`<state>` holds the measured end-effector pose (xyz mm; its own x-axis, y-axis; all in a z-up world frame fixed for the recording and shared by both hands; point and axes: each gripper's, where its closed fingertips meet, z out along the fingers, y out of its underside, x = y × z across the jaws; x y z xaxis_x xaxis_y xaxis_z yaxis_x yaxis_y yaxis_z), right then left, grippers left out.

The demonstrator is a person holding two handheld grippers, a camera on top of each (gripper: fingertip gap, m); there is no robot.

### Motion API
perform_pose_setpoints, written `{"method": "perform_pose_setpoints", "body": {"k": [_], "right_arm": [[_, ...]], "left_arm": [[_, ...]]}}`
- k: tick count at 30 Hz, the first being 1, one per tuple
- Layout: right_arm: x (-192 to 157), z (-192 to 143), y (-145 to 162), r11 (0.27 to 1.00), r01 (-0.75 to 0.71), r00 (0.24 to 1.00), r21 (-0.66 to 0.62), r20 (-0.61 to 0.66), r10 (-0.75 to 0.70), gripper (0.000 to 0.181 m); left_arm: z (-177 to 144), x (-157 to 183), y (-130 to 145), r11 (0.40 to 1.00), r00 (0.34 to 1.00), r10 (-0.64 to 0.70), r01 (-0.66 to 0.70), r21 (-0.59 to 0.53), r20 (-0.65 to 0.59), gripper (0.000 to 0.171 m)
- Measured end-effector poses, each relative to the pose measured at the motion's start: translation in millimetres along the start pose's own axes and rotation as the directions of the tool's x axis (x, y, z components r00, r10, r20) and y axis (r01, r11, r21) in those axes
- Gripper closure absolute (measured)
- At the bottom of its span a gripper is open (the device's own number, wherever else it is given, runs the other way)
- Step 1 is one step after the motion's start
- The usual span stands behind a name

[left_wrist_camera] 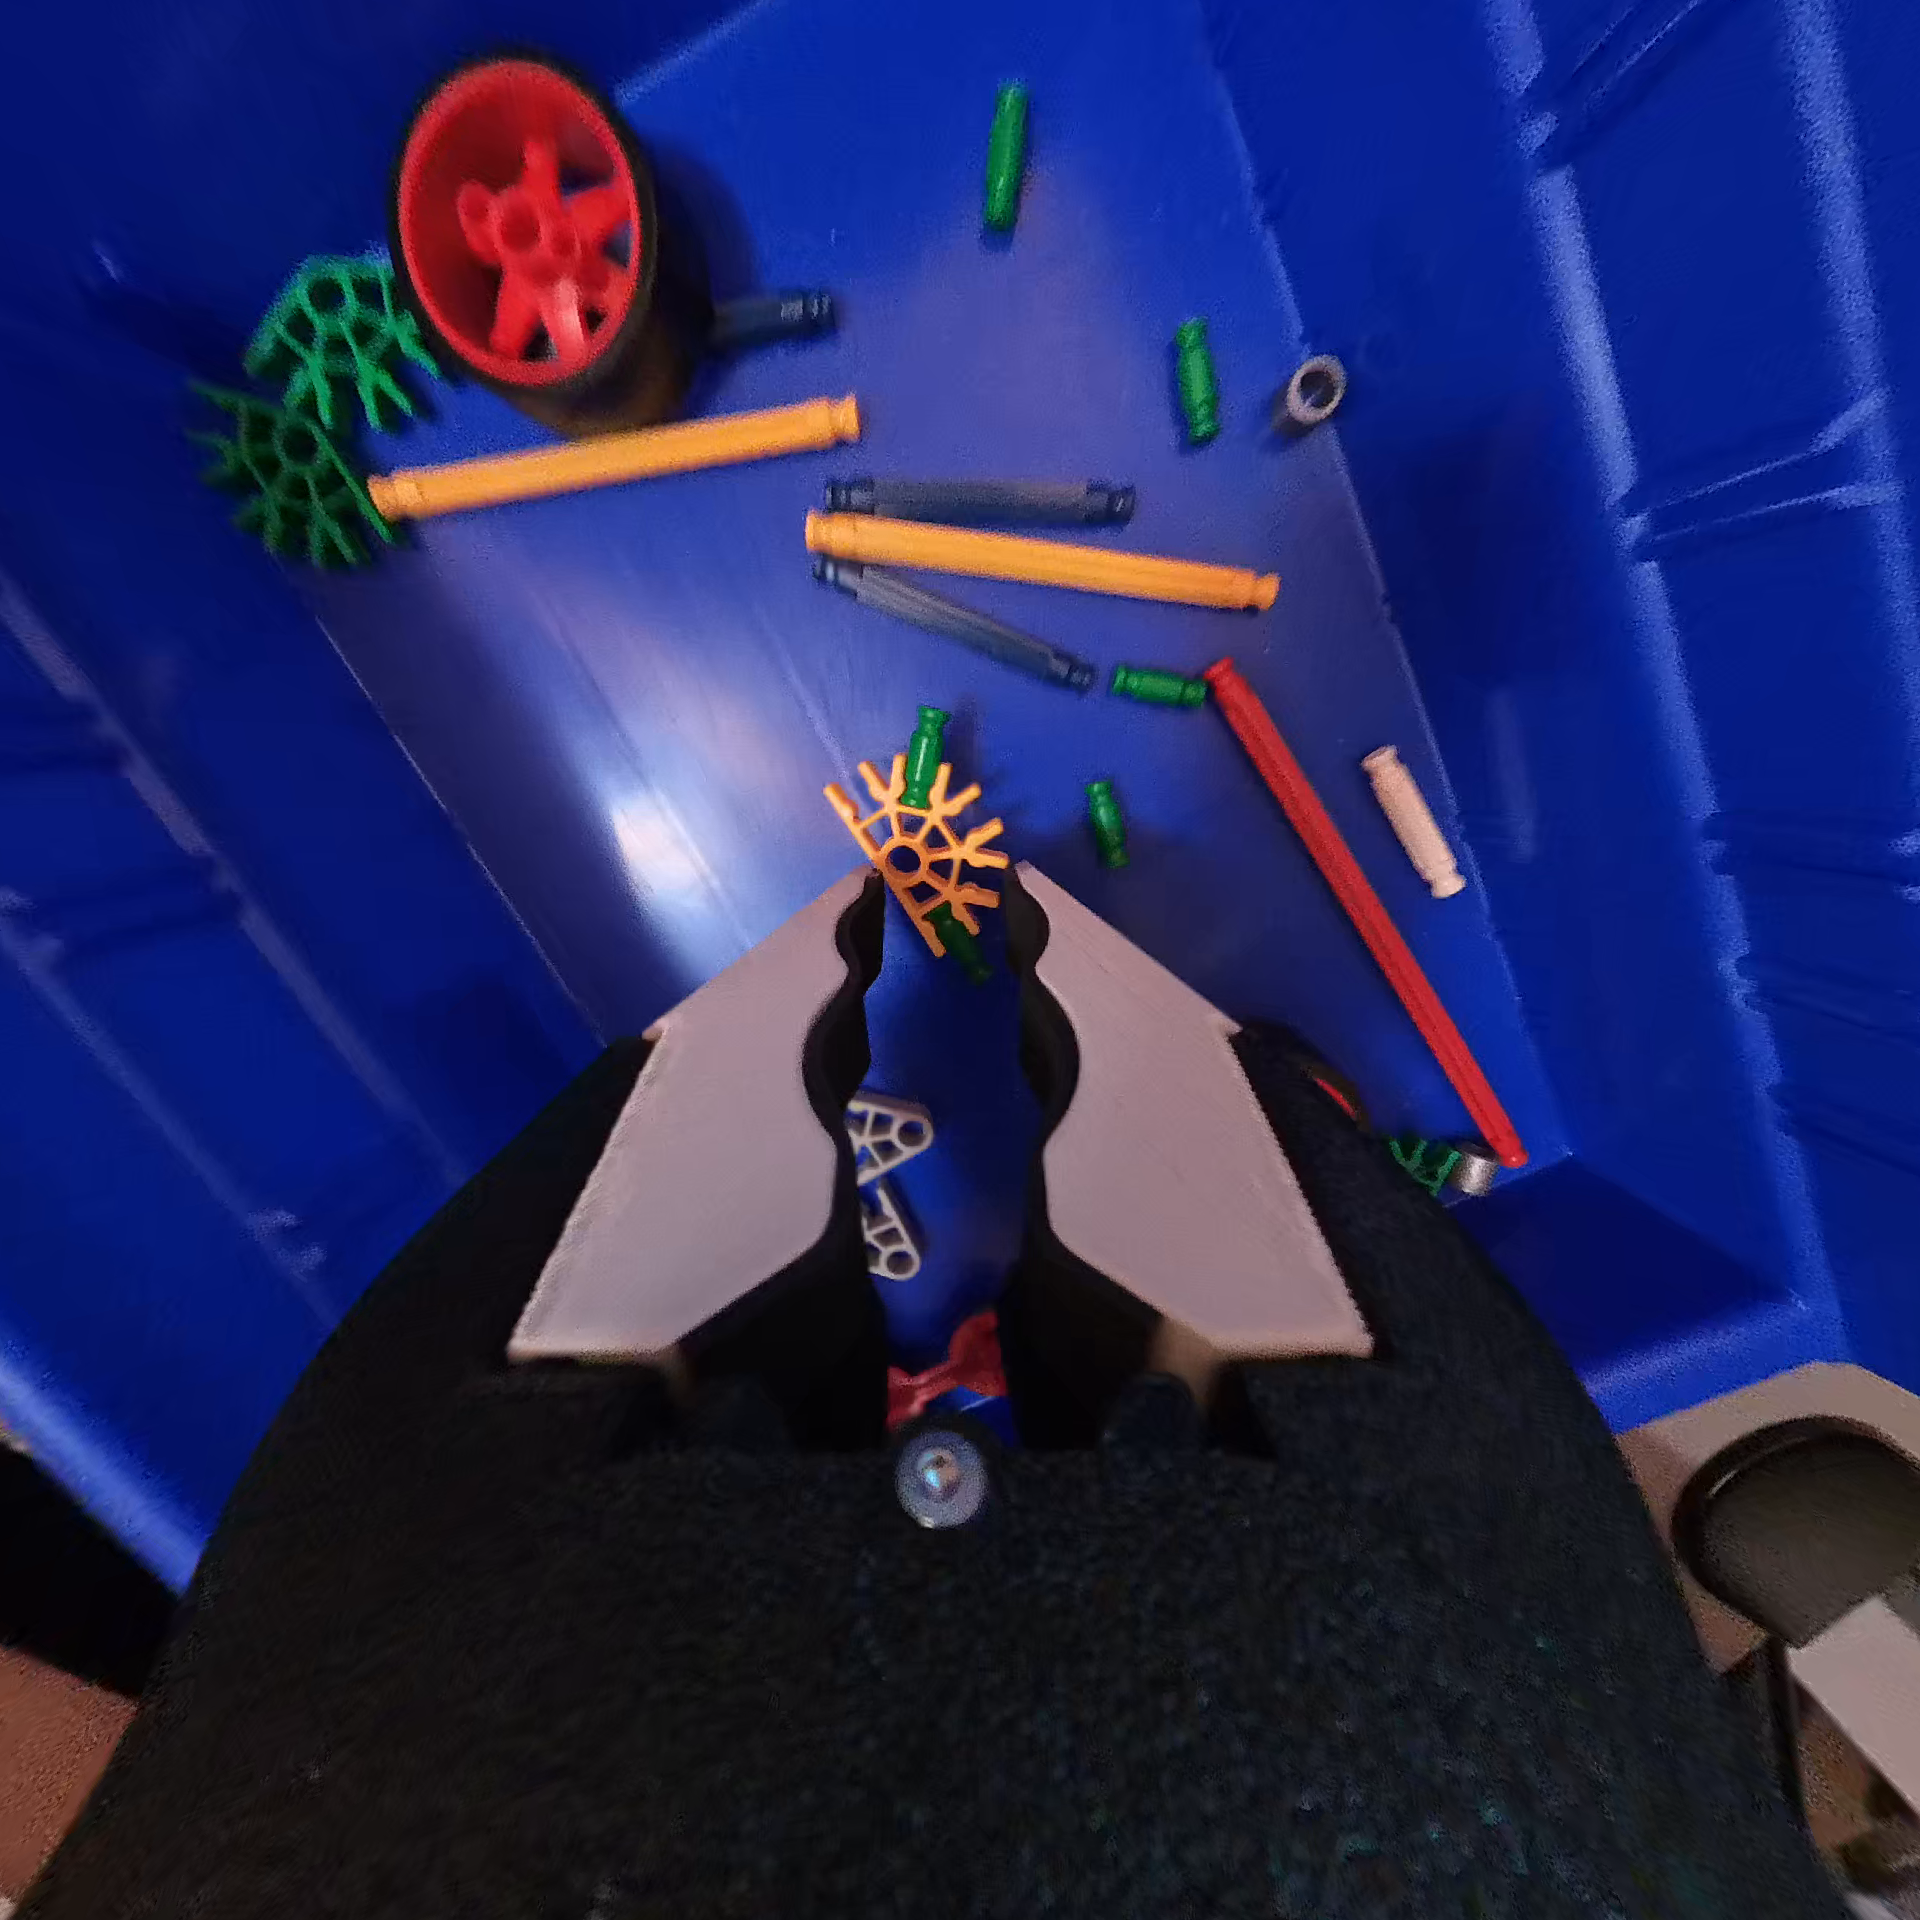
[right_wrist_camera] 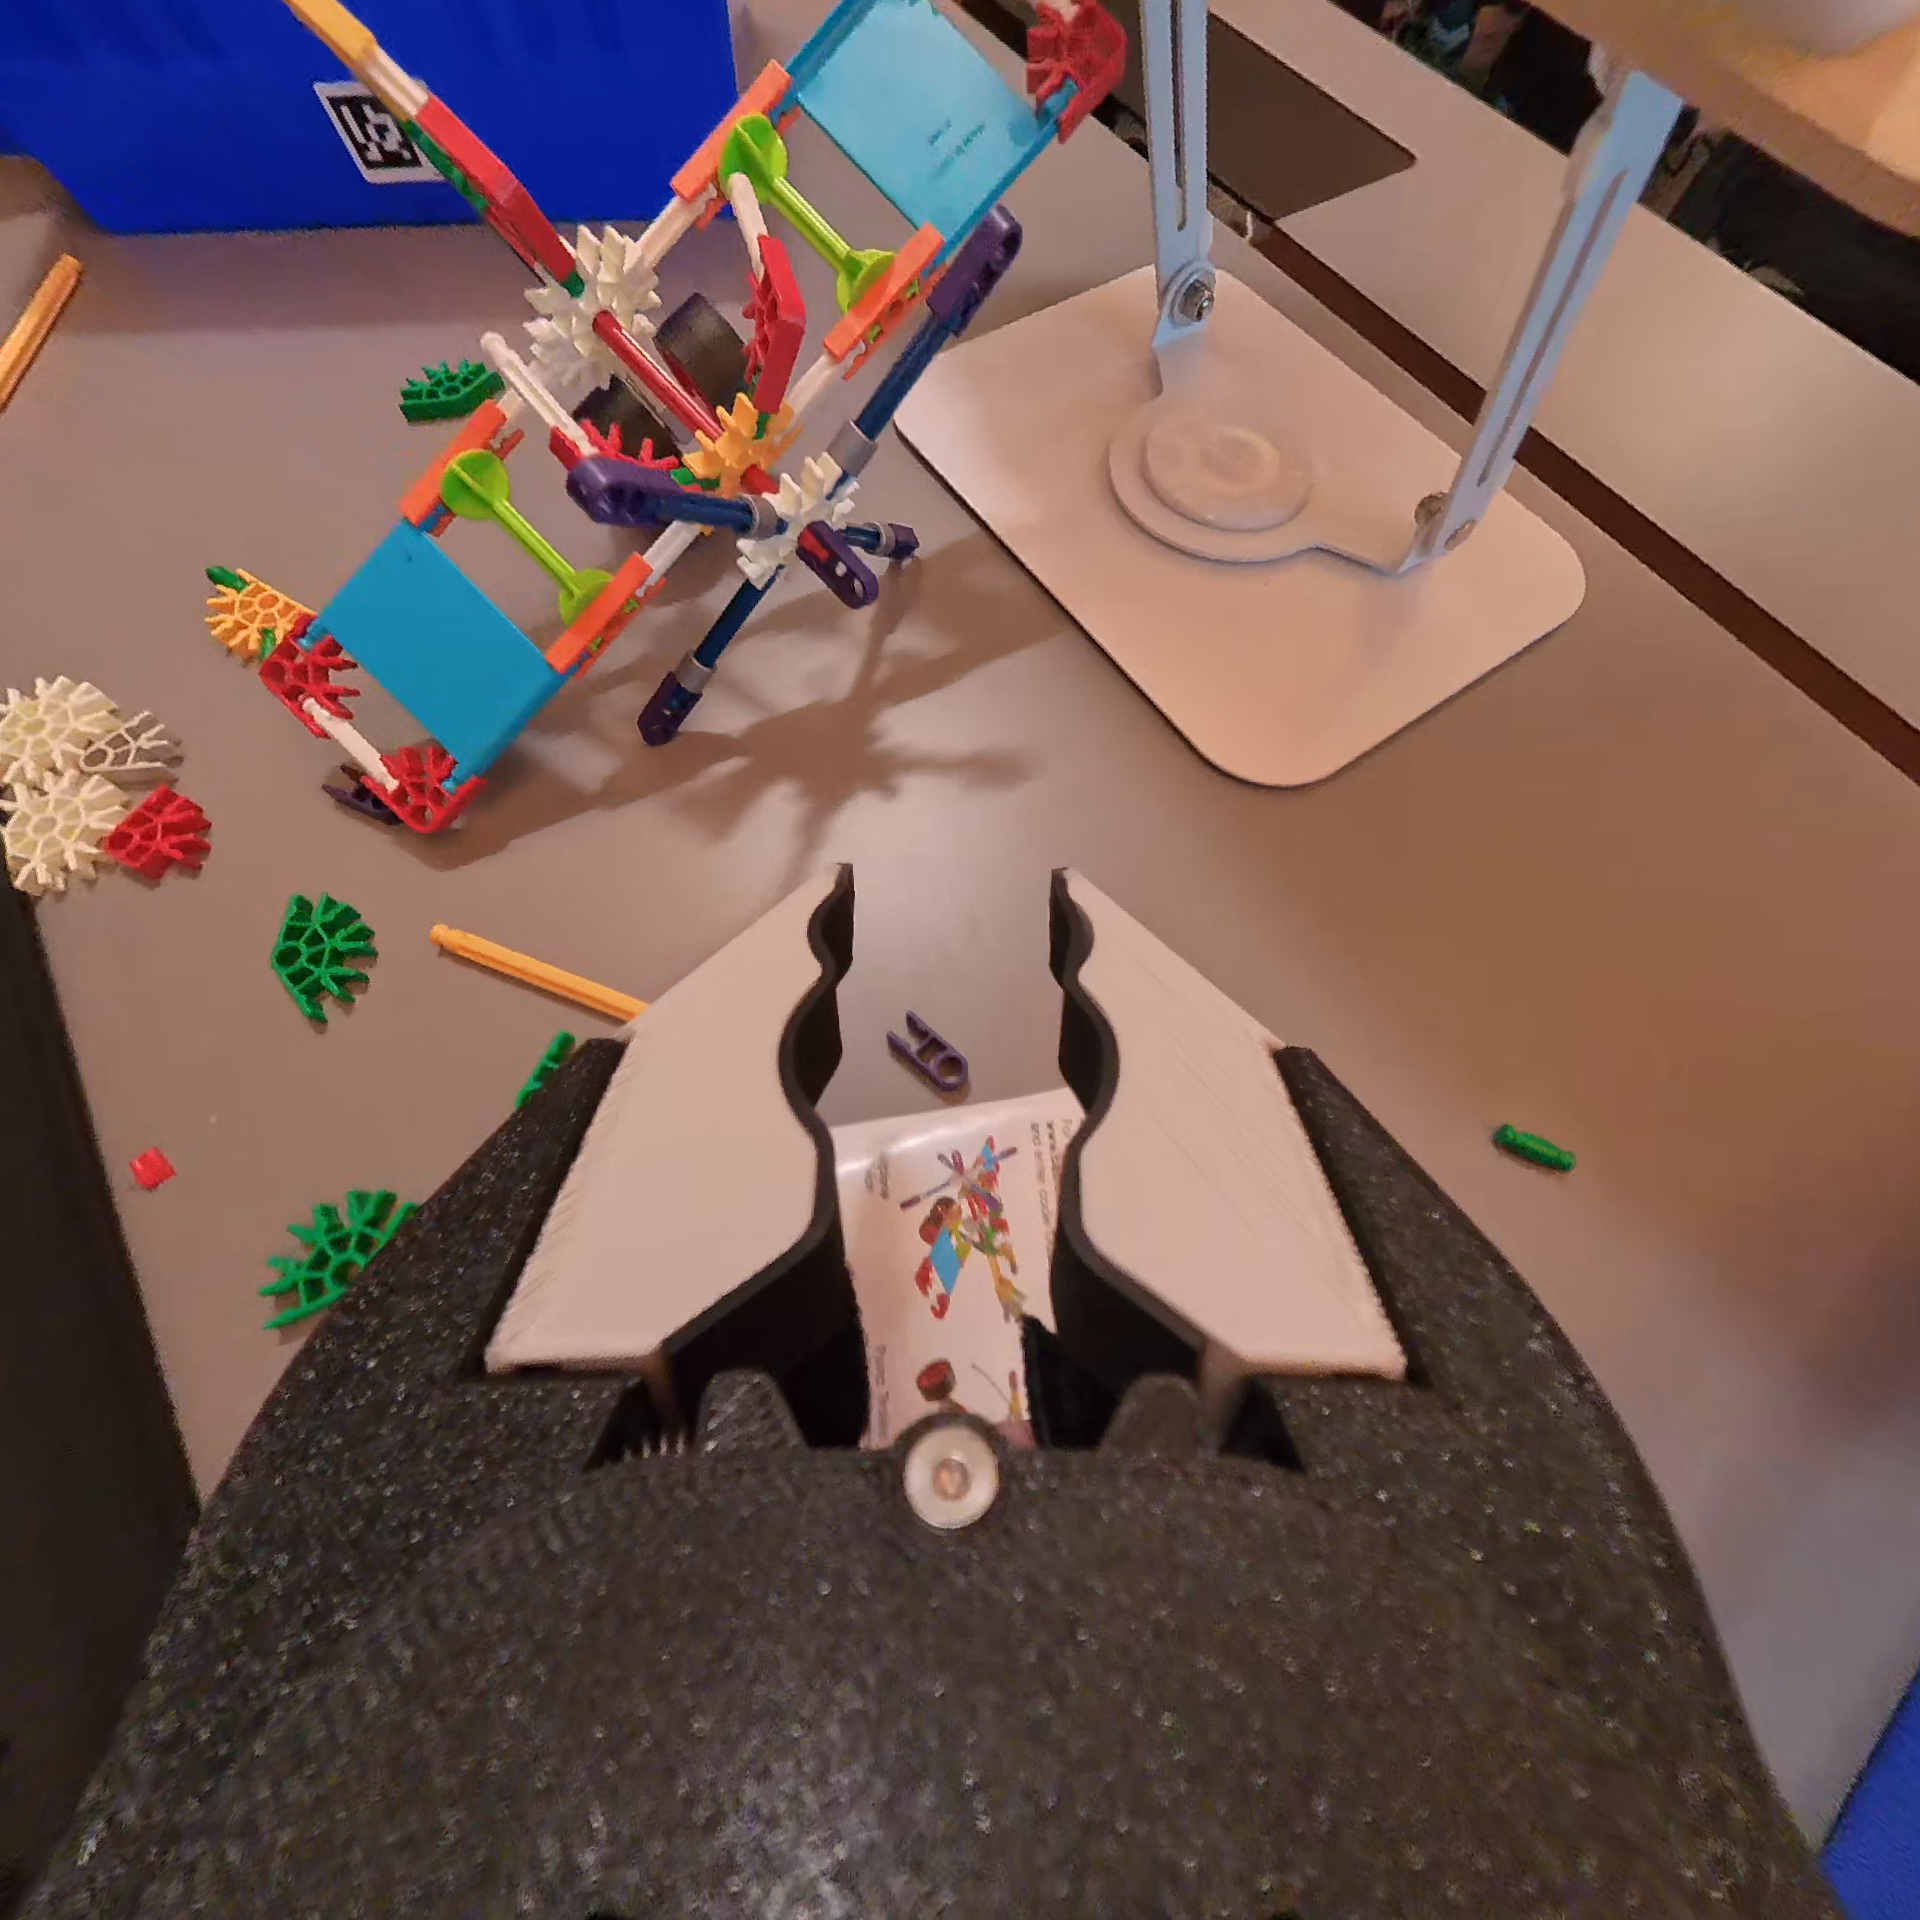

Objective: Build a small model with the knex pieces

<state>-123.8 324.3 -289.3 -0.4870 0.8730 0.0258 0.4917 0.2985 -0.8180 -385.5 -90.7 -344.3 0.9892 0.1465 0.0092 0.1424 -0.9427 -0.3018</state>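
An orange connector (left_wrist_camera: pixel 920 862), with short green rods plugged in, lies on the blue bin floor (left_wrist_camera: pixel 623 727) just beyond the left gripper's (left_wrist_camera: pixel 940 883) parted fingertips.

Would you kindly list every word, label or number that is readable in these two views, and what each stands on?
Black-and-white square marker on the blue bin: a code pattern, no words.
Light blue panel of the toy model: print too small to read.
Instruction booklet under the right gripper: print blurred, partly hidden.
Left wrist view: no writing.

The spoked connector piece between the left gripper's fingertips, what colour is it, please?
Orange spoked connector, clearest in the left wrist view.
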Motion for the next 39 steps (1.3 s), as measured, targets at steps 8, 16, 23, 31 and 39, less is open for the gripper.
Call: {"method": "perform_pose_setpoints", "body": {"k": [8,16,23,31,39], "right_arm": [[-2,15,-17,1.000,-0.002,1.000,-0.031,-0.025,0.001,0.143],[-5,10,-32,1.000,0.024,0.998,0.004,-0.054,-0.024,0.143],[-29,-4,-33,0.995,0.060,0.997,0.073,-0.049,-0.057,0.144],[-50,-35,-26,0.977,0.059,0.998,0.205,-0.031,-0.053,0.144],[-54,-51,-25,0.940,0.080,0.996,0.332,-0.051,-0.067,0.144]], "left_arm": [[-92,67,-90,0.922,0.964,0.267,-0.255,0.291,0.000,0.152],[-60,196,-82,0.828,0.819,0.555,-0.528,0.187,-0.144,0.152],[2,236,-53,0.793,0.785,0.600,-0.609,-0.012,-0.155,0.151],[-23,215,-70,0.877,0.876,0.481,-0.480,0.039,-0.038,0.130],[-70,123,-49,0.990,0.977,0.130,-0.139,0.039,0.171,0.105]]}}
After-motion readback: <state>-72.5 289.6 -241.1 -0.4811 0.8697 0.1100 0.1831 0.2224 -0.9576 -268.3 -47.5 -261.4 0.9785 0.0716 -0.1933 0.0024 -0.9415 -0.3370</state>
